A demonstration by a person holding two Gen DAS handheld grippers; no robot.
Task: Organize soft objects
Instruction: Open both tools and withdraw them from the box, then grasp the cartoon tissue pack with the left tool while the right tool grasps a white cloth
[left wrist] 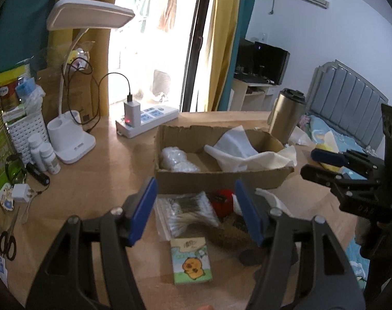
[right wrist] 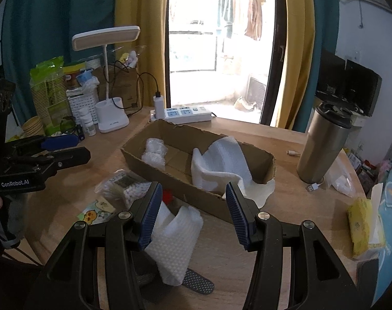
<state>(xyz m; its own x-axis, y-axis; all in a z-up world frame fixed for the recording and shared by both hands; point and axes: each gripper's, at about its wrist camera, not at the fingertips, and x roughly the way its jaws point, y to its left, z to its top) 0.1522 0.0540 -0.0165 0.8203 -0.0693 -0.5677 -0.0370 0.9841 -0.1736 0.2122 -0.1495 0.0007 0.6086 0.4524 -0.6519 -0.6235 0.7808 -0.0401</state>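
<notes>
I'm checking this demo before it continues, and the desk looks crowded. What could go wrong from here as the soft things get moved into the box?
1. The white foam sheet already hangs over the cardboard box wall; adding more could push it out.
2. The steel tumbler stands near the box's end, so a wide swing of the right gripper might knock it.
3. The cotton swab bag, red item and tissue pack crowd below the left gripper; its open fingers may catch the wrong one.

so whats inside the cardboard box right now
The cardboard box holds a clear bag of white balls and white foam sheets spilling over one end. Anything beneath the sheets is hidden.
</notes>
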